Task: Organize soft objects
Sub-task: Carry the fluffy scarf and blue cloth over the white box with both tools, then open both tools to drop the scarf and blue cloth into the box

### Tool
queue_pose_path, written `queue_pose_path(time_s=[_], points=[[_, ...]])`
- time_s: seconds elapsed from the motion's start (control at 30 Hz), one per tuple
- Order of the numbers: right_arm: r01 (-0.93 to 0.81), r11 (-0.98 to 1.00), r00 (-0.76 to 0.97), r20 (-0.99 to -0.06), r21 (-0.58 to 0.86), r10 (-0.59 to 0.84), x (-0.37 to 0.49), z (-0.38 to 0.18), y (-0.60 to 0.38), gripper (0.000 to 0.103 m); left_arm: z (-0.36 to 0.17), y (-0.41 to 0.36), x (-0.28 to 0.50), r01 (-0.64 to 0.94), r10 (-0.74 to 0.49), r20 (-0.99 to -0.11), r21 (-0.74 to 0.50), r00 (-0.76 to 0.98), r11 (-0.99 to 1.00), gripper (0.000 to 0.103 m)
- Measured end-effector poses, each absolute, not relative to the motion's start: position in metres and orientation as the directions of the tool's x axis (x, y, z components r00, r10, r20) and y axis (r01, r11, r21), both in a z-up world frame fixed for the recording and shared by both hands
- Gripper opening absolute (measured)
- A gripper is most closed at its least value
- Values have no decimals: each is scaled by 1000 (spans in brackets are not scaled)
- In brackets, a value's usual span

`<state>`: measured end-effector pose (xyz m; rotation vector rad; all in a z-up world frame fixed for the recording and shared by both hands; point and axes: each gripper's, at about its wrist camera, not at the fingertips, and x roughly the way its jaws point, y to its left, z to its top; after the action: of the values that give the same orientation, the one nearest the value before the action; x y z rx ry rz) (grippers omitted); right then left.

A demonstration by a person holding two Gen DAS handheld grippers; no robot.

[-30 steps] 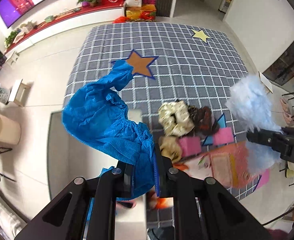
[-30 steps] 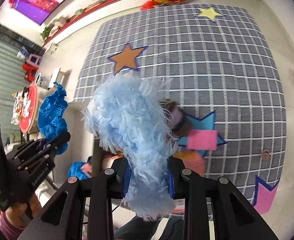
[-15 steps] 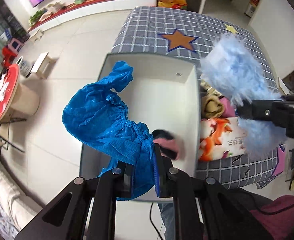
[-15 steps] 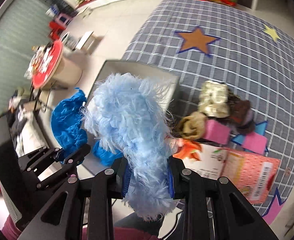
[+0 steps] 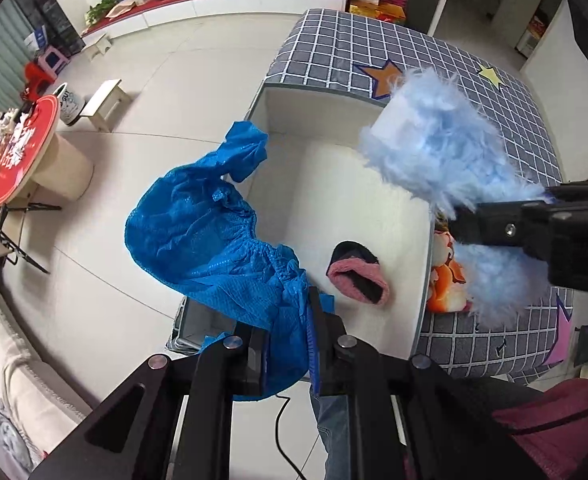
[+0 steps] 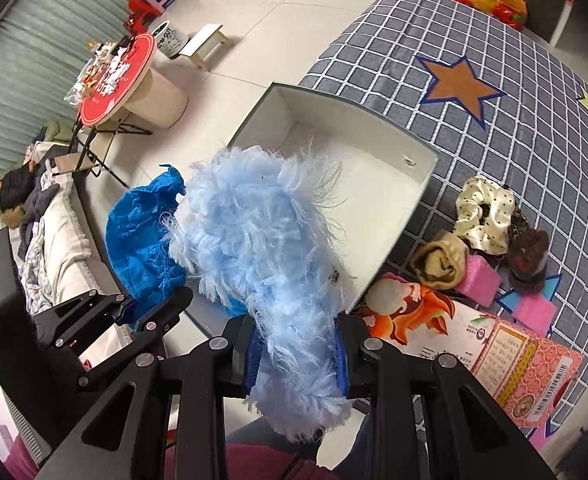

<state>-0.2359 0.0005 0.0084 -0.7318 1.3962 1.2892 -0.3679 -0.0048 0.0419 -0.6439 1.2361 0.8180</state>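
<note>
My left gripper is shut on a crumpled blue shoe cover, which hangs over the near left corner of an open white box. In the right wrist view my right gripper is shut on a fluffy light-blue slipper, held above the same white box. The slipper and right gripper show at the right of the left wrist view. A pink and black slipper lies inside the box. The blue cover and left gripper show at the left of the right wrist view.
The box stands at the edge of a grey checked table. Beside it lie a cream dotted scrunchie, a tan cloth roll, pink sponges, a dark furry item and a pink printed packet. A red round table stands on the floor at left.
Both grippers have swung from above the table's pile to above the white box, each still holding its item. The box and the pink slipper inside it have come into view.
</note>
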Motion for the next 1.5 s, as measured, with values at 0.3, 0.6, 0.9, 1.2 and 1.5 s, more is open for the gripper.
queue_pose_path(time_s=[0.3,0.6,0.9,1.2,1.5], points=[[-927,215,-268,-943,307,196,-242,6,6,30,42,-2,-371,-837,198,-974,15,112,547,16],[-926,216,-271,-943,310,193,-242,4,8,31,41,-1,-373,-835,200,-974,22,106,550,16],[-924,218,-274,-942,313,193,-244,2,10,31,40,0,-373,-835,195,-976,26,98,549,16],[-925,216,-273,-943,311,191,-243,2,10,31,37,2,-373,-837,187,-978,28,89,547,16],[-925,218,-272,-943,311,190,-243,1,12,31,35,3,-373,-835,185,-979,32,84,549,16]])
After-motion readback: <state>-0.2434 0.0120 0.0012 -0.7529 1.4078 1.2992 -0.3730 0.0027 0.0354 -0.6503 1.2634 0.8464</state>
